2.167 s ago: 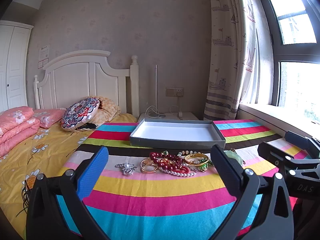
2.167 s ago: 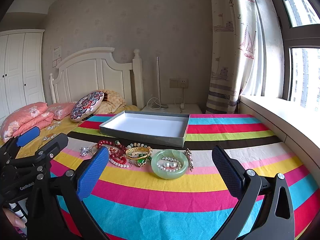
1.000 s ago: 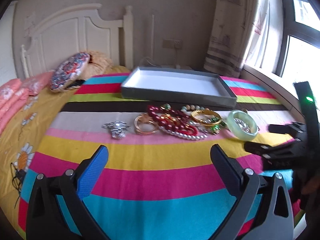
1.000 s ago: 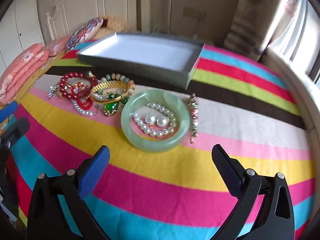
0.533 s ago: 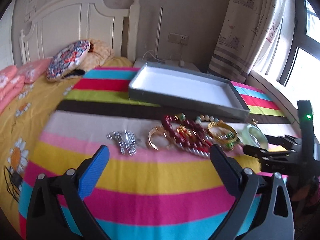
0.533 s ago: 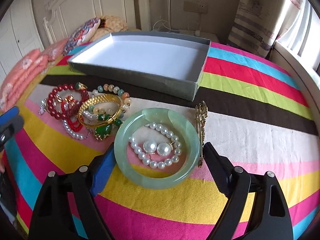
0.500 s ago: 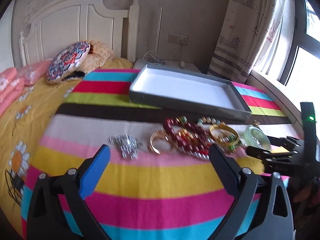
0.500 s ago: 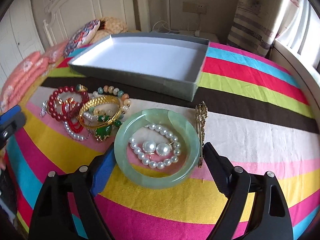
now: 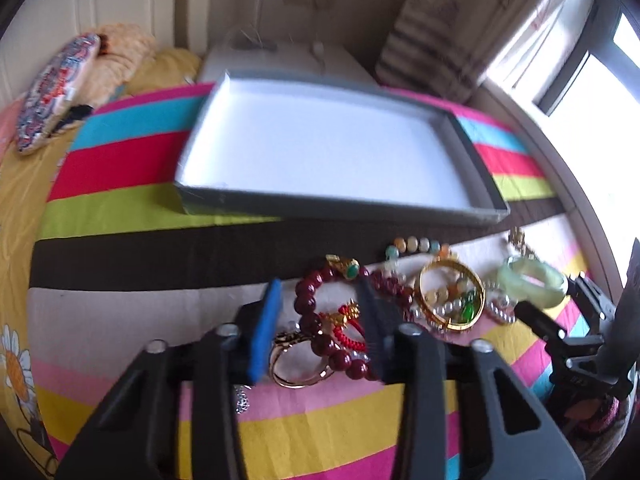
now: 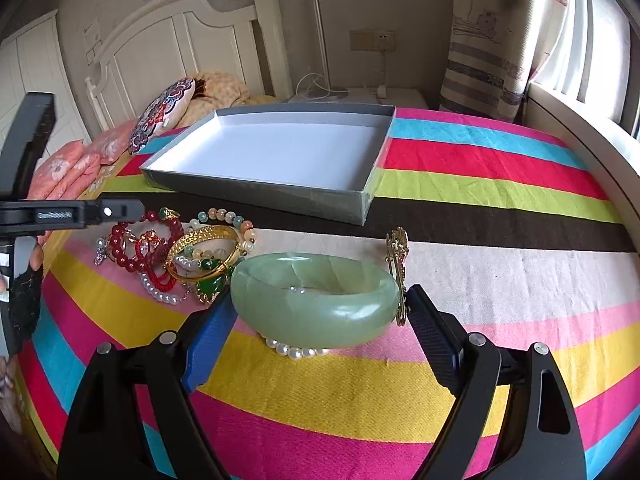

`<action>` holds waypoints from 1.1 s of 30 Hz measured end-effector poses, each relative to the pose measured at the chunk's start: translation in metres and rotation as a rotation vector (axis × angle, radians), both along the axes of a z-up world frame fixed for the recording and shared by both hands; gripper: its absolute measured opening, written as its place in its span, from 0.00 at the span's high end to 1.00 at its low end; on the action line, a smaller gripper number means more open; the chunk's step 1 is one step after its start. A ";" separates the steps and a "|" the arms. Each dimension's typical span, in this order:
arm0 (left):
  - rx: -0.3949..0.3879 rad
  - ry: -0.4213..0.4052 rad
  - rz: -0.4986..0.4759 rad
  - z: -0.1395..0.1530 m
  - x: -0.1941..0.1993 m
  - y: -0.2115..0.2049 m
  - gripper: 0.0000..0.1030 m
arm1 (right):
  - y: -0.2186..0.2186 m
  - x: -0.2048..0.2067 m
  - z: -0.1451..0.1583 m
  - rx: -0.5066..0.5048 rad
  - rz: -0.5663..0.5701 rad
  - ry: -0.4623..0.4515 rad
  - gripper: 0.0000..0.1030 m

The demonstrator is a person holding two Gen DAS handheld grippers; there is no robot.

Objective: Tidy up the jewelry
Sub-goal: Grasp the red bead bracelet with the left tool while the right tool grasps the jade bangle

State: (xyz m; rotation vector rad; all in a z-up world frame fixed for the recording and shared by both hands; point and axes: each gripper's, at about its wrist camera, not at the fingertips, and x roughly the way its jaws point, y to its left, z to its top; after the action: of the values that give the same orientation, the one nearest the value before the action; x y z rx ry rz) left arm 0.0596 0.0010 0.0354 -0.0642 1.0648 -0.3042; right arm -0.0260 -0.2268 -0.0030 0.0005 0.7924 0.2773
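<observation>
Pale green bangle (image 10: 316, 300), dark red beads (image 9: 316, 300), grey white-lined tray (image 10: 256, 190), rainbow-striped cloth (image 10: 480, 184).

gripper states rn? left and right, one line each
Left tongs: just been closing, red bead bracelet between the pads; contact unclear.
Right tongs: closed on the green jade bangle, pads at both sides.

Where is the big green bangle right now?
In the right wrist view the green bangle sits on the striped cloth between the right gripper's fingers, with the gold bangle to its left and the grey tray behind.
</observation>
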 end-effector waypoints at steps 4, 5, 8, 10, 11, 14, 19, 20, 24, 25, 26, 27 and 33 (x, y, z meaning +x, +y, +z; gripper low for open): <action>0.046 0.010 -0.029 -0.008 -0.008 -0.005 0.85 | 0.000 -0.003 0.002 0.002 0.003 -0.019 0.20; 0.044 0.008 -0.036 -0.008 -0.011 -0.006 0.89 | 0.000 -0.004 0.002 0.003 0.003 -0.025 0.20; 0.056 -0.025 -0.039 -0.003 -0.022 -0.010 0.89 | -0.002 -0.009 0.004 0.014 0.004 -0.051 0.23; 0.056 -0.057 -0.044 0.004 -0.032 -0.012 0.89 | -0.004 -0.012 0.006 0.017 -0.010 -0.069 0.69; 0.052 -0.069 -0.044 0.007 -0.036 -0.014 0.89 | -0.009 -0.011 0.006 0.039 -0.023 -0.064 0.71; 0.044 -0.118 -0.043 0.023 -0.048 -0.015 0.89 | -0.015 -0.005 0.001 0.081 -0.010 -0.012 0.70; 0.019 -0.215 -0.055 0.056 -0.069 -0.021 0.89 | -0.016 0.003 -0.005 0.105 -0.002 0.050 0.52; 0.017 -0.235 -0.054 0.062 -0.072 -0.021 0.89 | -0.017 0.004 -0.004 0.129 0.005 0.055 0.17; -0.014 -0.320 -0.047 0.091 -0.086 -0.022 0.89 | -0.013 -0.004 0.018 0.122 0.025 -0.063 0.07; -0.022 -0.334 -0.051 0.097 -0.089 -0.022 0.89 | -0.009 -0.002 0.020 0.103 0.033 -0.066 0.07; -0.027 -0.343 -0.054 0.101 -0.090 -0.023 0.89 | -0.002 0.003 0.022 0.069 0.046 -0.063 0.07; -0.035 -0.353 -0.058 0.105 -0.093 -0.024 0.89 | 0.005 0.009 0.022 0.035 0.060 -0.054 0.07; -0.047 -0.362 -0.065 0.111 -0.101 -0.027 0.89 | 0.029 0.050 0.003 -0.098 0.098 0.037 0.29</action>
State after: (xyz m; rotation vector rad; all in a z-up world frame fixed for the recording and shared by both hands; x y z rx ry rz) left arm -0.0416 -0.0260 0.1466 -0.0154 0.7017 -0.3838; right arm 0.0243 -0.1981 0.0000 -0.1261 0.8438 0.3322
